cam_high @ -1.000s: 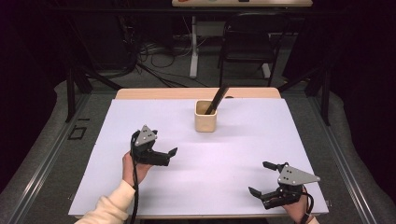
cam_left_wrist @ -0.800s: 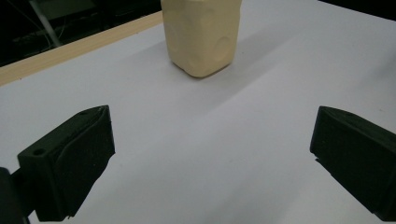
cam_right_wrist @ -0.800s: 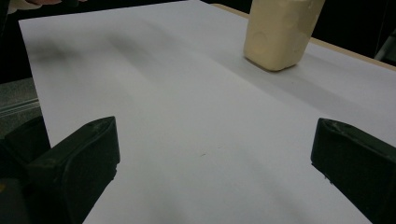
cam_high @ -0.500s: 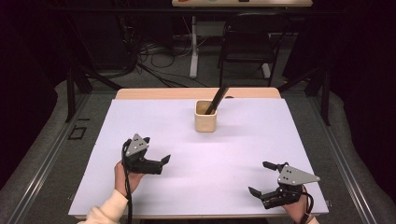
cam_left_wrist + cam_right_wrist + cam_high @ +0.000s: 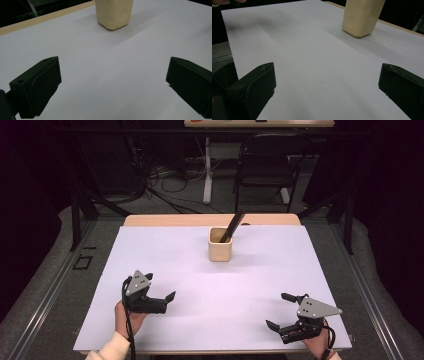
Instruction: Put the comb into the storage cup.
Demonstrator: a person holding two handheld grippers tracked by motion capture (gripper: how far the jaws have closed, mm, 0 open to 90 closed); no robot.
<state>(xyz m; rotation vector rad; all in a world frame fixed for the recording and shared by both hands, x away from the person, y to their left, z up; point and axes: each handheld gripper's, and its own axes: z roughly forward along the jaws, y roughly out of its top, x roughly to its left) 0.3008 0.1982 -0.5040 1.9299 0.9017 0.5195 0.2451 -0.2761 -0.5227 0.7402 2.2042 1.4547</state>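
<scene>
High view: a table covered by a white sheet (image 5: pixel 215 285) is seen from above, with a beige square cup (image 5: pixel 220 245) standing upright toward the far middle of the sheet. A dark stick-like tool (image 5: pixel 233 226) is leaned inside the cup, its upper end tilted away to the far right above the rim. What kind of tool it is cannot be told.

The left gripper (image 5: pixel 167 298) is held low over the sheet, near and to the left of the cup and well apart from it, with a hand (image 5: pixel 127 315) wrapped around its body and a pale sleeve (image 5: pixel 114 347) shown at the near edge. Its jaws are pointed roughly toward the right. In the left gripper view, the two black jaws are seen spread wide, with nothing but bare sheet between them, and the cup (image 5: pixel 114 13) is framed ahead of them at the top, beside the strip of wooden table edge (image 5: pixel 45 18).

The right gripper (image 5: pixel 280 311) is held near and to the right of the cup, also well apart from it, close to the near edge of the sheet, with a grey three-cornered plate (image 5: pixel 315 308) on top. Its jaws are pointed leftward and are spread apart. In the right gripper view the jaws are likewise shown wide open over bare sheet, with the cup (image 5: pixel 362 17) ahead and to the right.

Beyond the cup, a black chair (image 5: pixel 265 167) and loose cables (image 5: pixel 165 185) are seen on the floor.
</scene>
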